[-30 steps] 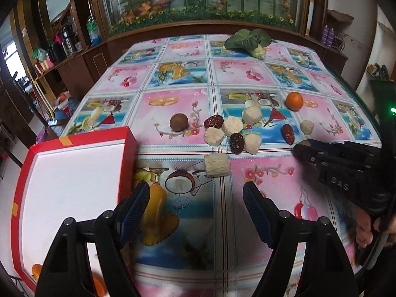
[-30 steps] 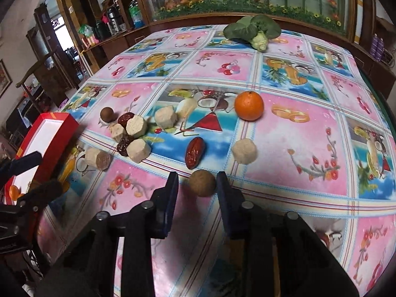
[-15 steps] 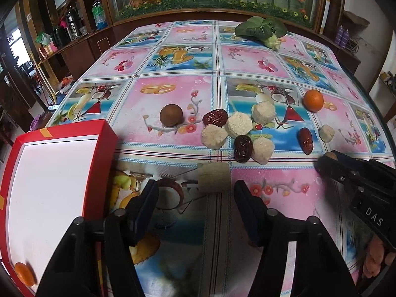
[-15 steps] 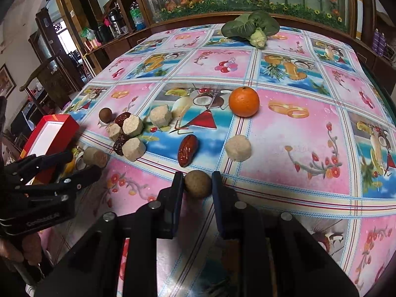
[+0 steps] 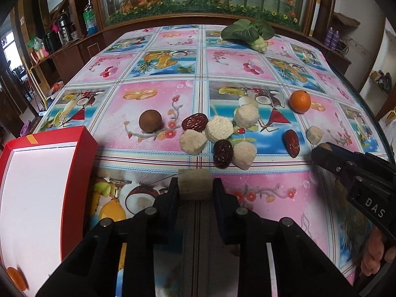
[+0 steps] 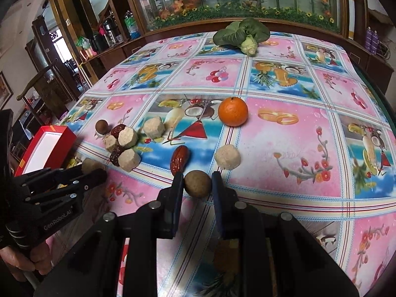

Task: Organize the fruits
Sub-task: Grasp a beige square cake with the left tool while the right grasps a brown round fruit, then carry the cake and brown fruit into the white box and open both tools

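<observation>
My left gripper (image 5: 195, 190) is shut on a pale tan cylindrical piece (image 5: 195, 183) at the table's near edge. My right gripper (image 6: 197, 184) is shut on a round brown fruit (image 6: 197, 183) low over the tablecloth. A red box with a white inside (image 5: 81, 148) stands at the left; an orange piece (image 5: 16, 278) lies in its near corner. Ahead lie a brown round fruit (image 5: 150, 120), red dates (image 5: 194, 121), pale cake-like pieces (image 5: 219, 128) and an orange (image 5: 300, 101). The right gripper also shows in the left wrist view (image 5: 321, 154).
A leafy green vegetable (image 5: 247, 32) lies at the table's far side. A date (image 6: 180, 159) and a pale piece (image 6: 227, 157) lie just ahead of my right gripper, the orange (image 6: 233, 111) beyond. Wooden cabinets and a glass display stand behind the table.
My left gripper has moved forward and closed on the tan cylindrical piece. My right gripper has closed onto the round brown fruit.
</observation>
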{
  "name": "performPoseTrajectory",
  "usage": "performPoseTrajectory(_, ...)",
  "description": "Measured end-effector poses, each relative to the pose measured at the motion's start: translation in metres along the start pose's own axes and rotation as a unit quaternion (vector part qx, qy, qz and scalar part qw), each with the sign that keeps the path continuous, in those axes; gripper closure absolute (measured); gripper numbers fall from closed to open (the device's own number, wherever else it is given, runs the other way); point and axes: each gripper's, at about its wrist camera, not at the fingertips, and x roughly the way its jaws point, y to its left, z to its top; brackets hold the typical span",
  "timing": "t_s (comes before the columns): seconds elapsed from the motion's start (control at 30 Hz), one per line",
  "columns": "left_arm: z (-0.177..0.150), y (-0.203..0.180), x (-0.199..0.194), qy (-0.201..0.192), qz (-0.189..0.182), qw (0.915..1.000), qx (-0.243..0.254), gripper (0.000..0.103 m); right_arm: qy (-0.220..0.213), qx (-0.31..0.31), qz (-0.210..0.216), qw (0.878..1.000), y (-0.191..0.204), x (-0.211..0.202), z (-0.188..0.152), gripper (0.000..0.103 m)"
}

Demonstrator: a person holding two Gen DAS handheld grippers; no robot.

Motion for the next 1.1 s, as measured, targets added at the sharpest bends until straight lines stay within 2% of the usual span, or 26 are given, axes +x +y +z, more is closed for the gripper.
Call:
performPoseTrajectory(0.27,-0.007,0.008,-0.054,-0.069,0.007,0.9976,0.004,0.077,-0.036,-0.006,-0.006,0.999,-0.001,-0.006,0.002,0.078)
performPoseTrajectory(0.4,-0.012,0.025,-0.087,-0.108,0.019,0.9939,-0.005,0.077,-0.055,-0.005,-0.003,0.998,0.0,-0.011,0.002,0.078)
performPoseTrajectory(0.53,-0.021,0.047,-0.108,-0.131,0.031,0.9909,-0.012,0.077,-0.067,0.006,0.005,0.998,0.014,-0.018,0.003,0.078)
performPoseTrajectory(0.63,-0.028,0.066,-0.117,-0.14,0.042,0.989,-0.022,0.077,-0.079,0.007,0.025,0.997,0.037,-0.023,0.0,0.078)
performPoseTrajectory(0.83,-0.044,0.107,-0.121,-0.141,0.073,0.9861,-0.048,0.077,-0.094,-0.022,0.091,0.991,0.119,-0.026,-0.008,0.078)
performPoseTrajectory(0.93,-0.05,0.13,-0.118,-0.137,0.093,0.9839,-0.068,0.077,-0.079,-0.041,0.123,0.988,0.154,-0.022,-0.008,0.078)
performPoseTrajectory(1.1,-0.061,0.165,-0.111,-0.127,0.128,0.9791,-0.095,0.077,-0.058,-0.096,0.143,0.983,0.215,-0.016,-0.01,0.078)
